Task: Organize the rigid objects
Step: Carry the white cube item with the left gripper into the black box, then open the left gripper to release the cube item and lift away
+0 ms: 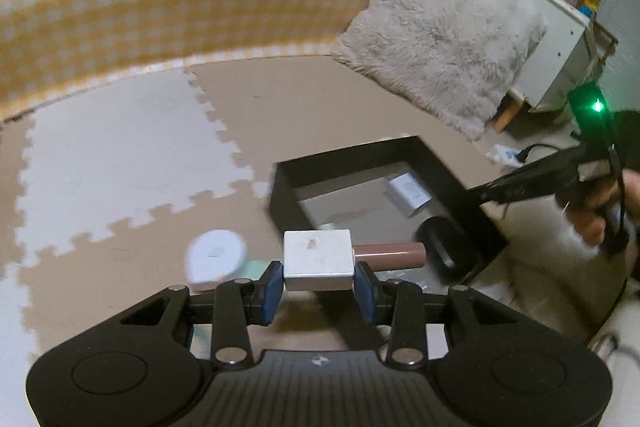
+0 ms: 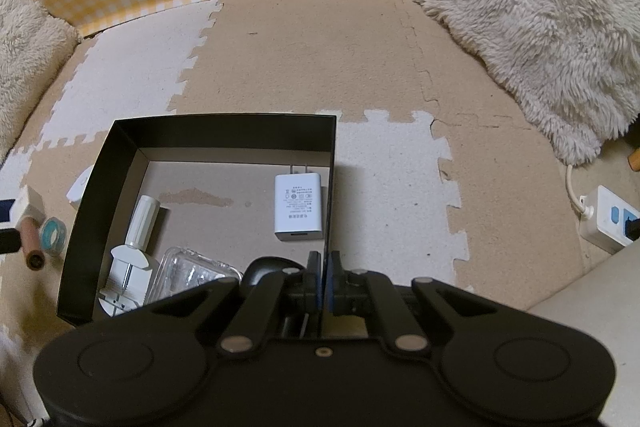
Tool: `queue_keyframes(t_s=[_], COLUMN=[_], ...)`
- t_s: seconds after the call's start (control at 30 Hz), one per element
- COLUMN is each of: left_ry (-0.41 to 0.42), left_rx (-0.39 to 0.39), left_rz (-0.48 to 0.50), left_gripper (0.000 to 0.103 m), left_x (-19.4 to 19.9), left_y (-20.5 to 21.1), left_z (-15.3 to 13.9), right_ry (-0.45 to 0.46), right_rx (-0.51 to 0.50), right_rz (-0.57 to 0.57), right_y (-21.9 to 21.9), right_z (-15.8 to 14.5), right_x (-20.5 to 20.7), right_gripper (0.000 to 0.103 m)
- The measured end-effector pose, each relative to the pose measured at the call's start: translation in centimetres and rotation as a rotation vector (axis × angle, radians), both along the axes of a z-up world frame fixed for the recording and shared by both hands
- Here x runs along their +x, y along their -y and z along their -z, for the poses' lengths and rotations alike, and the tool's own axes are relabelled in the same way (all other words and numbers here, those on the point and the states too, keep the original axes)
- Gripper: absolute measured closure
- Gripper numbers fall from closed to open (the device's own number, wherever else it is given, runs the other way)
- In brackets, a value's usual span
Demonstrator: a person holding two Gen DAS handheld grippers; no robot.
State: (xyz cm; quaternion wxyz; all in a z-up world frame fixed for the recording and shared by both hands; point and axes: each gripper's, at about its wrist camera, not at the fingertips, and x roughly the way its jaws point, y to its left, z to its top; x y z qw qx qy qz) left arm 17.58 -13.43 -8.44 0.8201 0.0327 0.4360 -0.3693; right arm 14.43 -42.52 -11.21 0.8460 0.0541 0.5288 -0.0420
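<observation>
White block [image 1: 319, 259] with brown cylinder clamped in left hand-held gripper [image 1: 319, 285], right hand-held gripper [image 2: 324, 285] pinching black box wall [image 2: 330, 187].

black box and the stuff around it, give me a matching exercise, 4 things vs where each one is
Things:
1. white charger
2. white block
3. teal tape roll
4. black box

Places:
a. on the mat outside the box
b. held in the left tongs
c. lying inside the box
d. wall pinched by the right tongs

Pairs: 1-c, 2-b, 3-a, 4-d
</observation>
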Motion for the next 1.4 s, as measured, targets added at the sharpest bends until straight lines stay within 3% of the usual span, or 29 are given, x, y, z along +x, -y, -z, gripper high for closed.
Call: queue_keyframes(t_s=[0.13, 0.5, 0.8, 1.1, 1.33, 1.4], left_ry=[-0.054, -0.085, 0.012, 0.015, 0.016, 0.024], left_rx=[-0.040, -0.022, 0.109, 0.172, 0.152, 0.150], left_rz=[-0.038, -0.181, -0.135, -0.088, -0.077, -0.069], left_gripper=[0.063, 0.063, 0.063, 0.063, 0.034, 0.034], left_x=[-0.3, 0.4, 0.8, 0.9, 0.1, -0.1], left_y=[3.1, 9.4, 13.5, 13.7, 14.0, 14.0], left_z=[0.6, 3.1, 5.4, 6.3, 5.2, 4.8], right_ry=[0.001, -0.002, -0.002, -0.002, -0.002, -0.001], right_rx=[0.000, -0.005, -0.006, -0.006, -0.006, -0.005], right_rz=[-0.001, -0.005, -0.006, -0.008, -0.009, -0.008], right_y=[0.1, 0.0, -0.1, -0.1, -0.1, -0.1], right_z=[0.0, 0.0, 0.0, 0.0, 0.0, 0.0], right_x=[0.0, 0.0, 0.0, 0.0, 0.0, 0.0], right_gripper=[0.100, 0.100, 0.100, 0.100, 0.100, 0.100])
